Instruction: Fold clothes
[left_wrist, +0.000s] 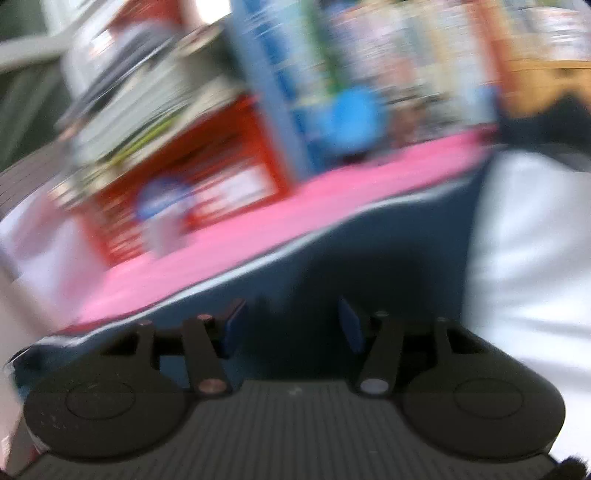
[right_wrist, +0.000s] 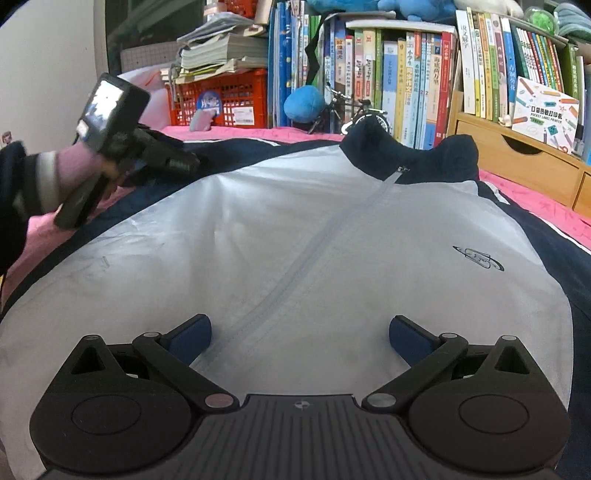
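Observation:
A white jacket with navy sleeves, a navy collar and a front zip lies spread flat on a pink bedspread. My right gripper hovers open over the white front, its blue pads on either side of the zip. A hand holds my left gripper at the far left, tips down at the navy sleeve. The left wrist view is blurred by motion. There my left gripper has its pads about half apart over the navy sleeve, and nothing is clearly pinched.
Behind the bed stand a red crate with stacked papers on it, rows of books, a blue plush ball and a toy bicycle. A wooden drawer unit stands at the back right with a printer box on top.

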